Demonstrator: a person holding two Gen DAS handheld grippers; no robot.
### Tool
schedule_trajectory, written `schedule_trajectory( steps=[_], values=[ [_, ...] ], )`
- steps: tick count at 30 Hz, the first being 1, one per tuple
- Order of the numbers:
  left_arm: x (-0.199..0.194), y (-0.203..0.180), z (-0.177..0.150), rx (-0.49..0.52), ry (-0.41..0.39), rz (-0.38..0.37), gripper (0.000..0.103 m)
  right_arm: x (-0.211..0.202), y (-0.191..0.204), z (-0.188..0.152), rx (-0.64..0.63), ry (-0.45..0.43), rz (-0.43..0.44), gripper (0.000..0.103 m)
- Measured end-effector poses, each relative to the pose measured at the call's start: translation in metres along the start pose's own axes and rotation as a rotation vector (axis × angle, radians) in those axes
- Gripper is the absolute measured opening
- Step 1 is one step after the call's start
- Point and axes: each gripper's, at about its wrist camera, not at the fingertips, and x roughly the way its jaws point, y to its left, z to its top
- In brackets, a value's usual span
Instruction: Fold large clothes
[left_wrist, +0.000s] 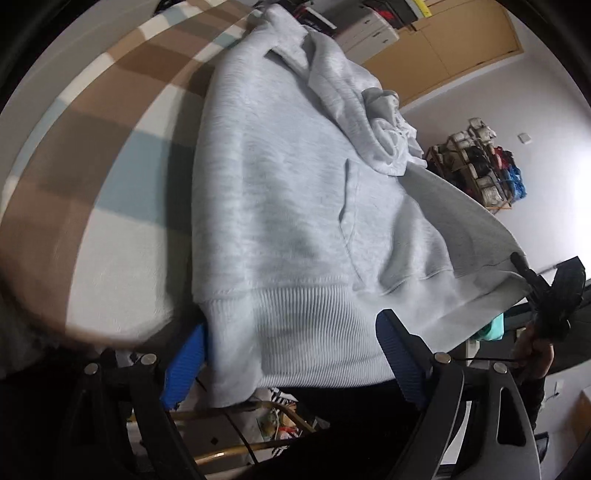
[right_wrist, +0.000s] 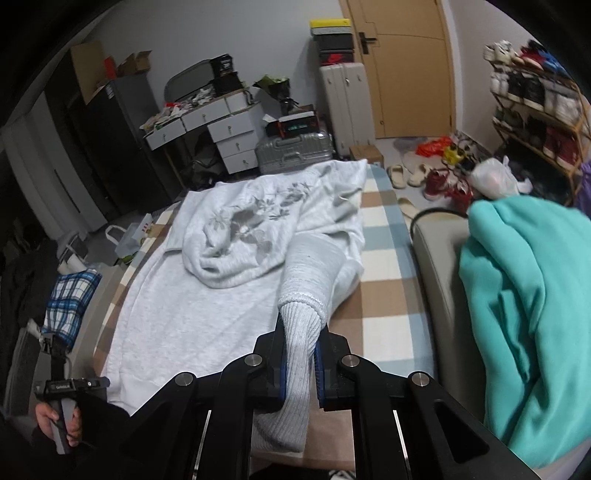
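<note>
My right gripper (right_wrist: 300, 363) is clamped on the grey hoodie's (right_wrist: 207, 295) sleeve cuff (right_wrist: 301, 325); my left gripper (left_wrist: 291, 363) gapes wide around the hem (left_wrist: 295, 314). I judge a sleeve fold is under way: next, carry the cuff across the body.

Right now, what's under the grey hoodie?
The grey hoodie lies on a checked bedcover, visible round its edges. Whatever sits beneath its body is covered. The right tongs lift its cuff.

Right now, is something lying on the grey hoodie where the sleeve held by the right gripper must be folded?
Yes. The hoodie's own bunched hood lies on its chest, beside the sleeve cuff gripped by the right gripper. No other object lies on it.
</note>
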Motion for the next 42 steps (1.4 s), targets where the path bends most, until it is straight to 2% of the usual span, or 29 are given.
schedule_trajectory(
  steps=[4, 5, 7, 9, 12, 15, 19, 23, 24, 25, 26, 28, 29, 30, 33, 38, 42],
  values=[
    [-0.007, 0.02, 0.007, -0.105, -0.019, -0.175, 0.082, 0.004, 0.005, -0.006, 0.004, 0.003, 0.014, 0.01],
    [-0.012, 0.021, 0.008, -0.118, -0.031, -0.247, 0.075, 0.004, 0.003, -0.007, 0.005, 0.004, 0.014, 0.01],
    [-0.024, 0.012, 0.01, -0.068, -0.07, -0.294, 0.073, 0.004, -0.001, -0.01, 0.006, 0.009, 0.015, 0.01],
    [-0.036, -0.006, 0.01, 0.024, -0.093, -0.367, 0.073, 0.004, -0.004, -0.011, 0.008, 0.012, 0.01, 0.01],
    [-0.037, -0.022, 0.013, 0.105, -0.106, -0.374, 0.075, 0.006, -0.009, -0.013, 0.028, 0.017, 0.02, 0.01],
    [-0.012, -0.016, 0.024, 0.062, -0.058, -0.237, 0.075, 0.009, -0.014, -0.018, 0.056, 0.021, 0.026, 0.011],
    [0.013, 0.006, 0.025, -0.064, 0.029, -0.185, 0.075, 0.013, -0.015, -0.022, 0.065, 0.036, 0.026, 0.011],
    [0.014, -0.001, 0.016, -0.024, 0.045, -0.136, 0.075, 0.014, -0.01, -0.024, 0.037, 0.047, 0.013, 0.011],
    [0.015, -0.005, 0.013, -0.007, 0.065, -0.112, 0.066, 0.015, -0.009, -0.024, 0.028, 0.046, 0.008, 0.011],
    [0.014, -0.01, 0.01, 0.019, 0.07, -0.045, 0.056, 0.014, -0.008, -0.024, 0.015, 0.041, 0.0, 0.011],
    [0.016, -0.015, 0.007, 0.05, 0.074, 0.031, 0.037, 0.014, -0.007, -0.025, 0.005, 0.033, -0.007, 0.011],
    [0.016, -0.018, 0.005, 0.076, 0.088, 0.111, 0.026, 0.013, -0.006, -0.028, -0.024, 0.019, -0.027, 0.011],
    [0.016, -0.018, 0.004, 0.066, 0.094, 0.146, 0.012, 0.013, -0.005, -0.03, -0.035, 0.018, -0.045, 0.01],
    [0.016, -0.018, 0.004, 0.071, 0.102, 0.179, 0.007, 0.013, -0.006, -0.033, -0.039, 0.02, -0.052, 0.01],
    [0.014, -0.02, 0.001, 0.095, 0.09, 0.215, 0.004, 0.014, -0.006, -0.042, -0.062, 0.022, -0.086, 0.01],
    [0.003, -0.018, -0.01, 0.141, 0.071, 0.254, 0.003, 0.015, -0.006, -0.064, -0.149, 0.033, -0.2, 0.009],
    [0.004, -0.016, -0.008, 0.171, 0.074, 0.328, 0.003, 0.02, -0.004, -0.087, -0.214, 0.058, -0.286, 0.008]
  ],
)
